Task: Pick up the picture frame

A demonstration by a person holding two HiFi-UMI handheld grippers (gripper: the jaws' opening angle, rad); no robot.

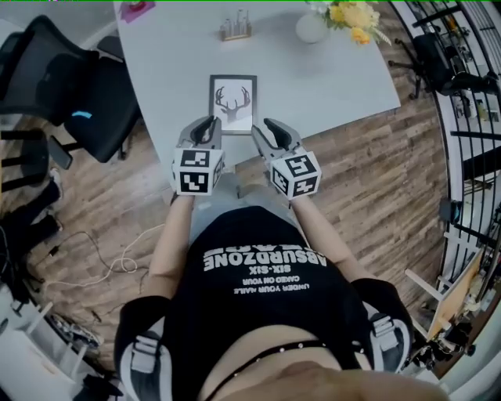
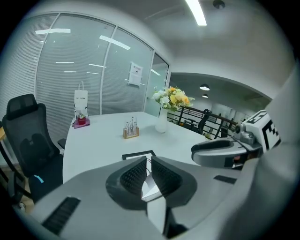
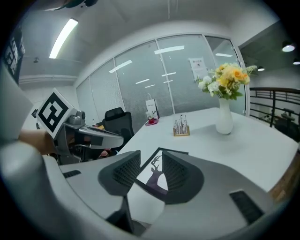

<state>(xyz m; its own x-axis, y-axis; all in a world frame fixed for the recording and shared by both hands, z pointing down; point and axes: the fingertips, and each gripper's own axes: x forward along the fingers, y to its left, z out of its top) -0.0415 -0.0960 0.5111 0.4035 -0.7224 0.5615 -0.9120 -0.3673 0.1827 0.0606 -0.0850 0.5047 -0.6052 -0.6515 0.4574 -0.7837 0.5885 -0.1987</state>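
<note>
The picture frame (image 1: 232,102), black-edged with a deer silhouette, lies flat on the pale table (image 1: 329,86) close to its near edge. Both grippers hover side by side just short of that edge. My left gripper (image 1: 207,124) points at the frame's near left corner, its jaws a narrow gap apart with nothing between them. My right gripper (image 1: 266,128) points at the near right corner, its jaws wider apart and empty. In the left gripper view the frame (image 2: 138,154) shows beyond the left gripper (image 2: 148,161). In the right gripper view the frame (image 3: 157,176) shows through the right gripper (image 3: 151,154).
A white vase of flowers (image 1: 313,27) and a small wooden stand (image 1: 235,30) sit at the table's far side, a pink item (image 1: 137,8) at the far left corner. Black office chairs (image 1: 78,102) stand left of the table. A metal railing (image 1: 462,117) runs along the right.
</note>
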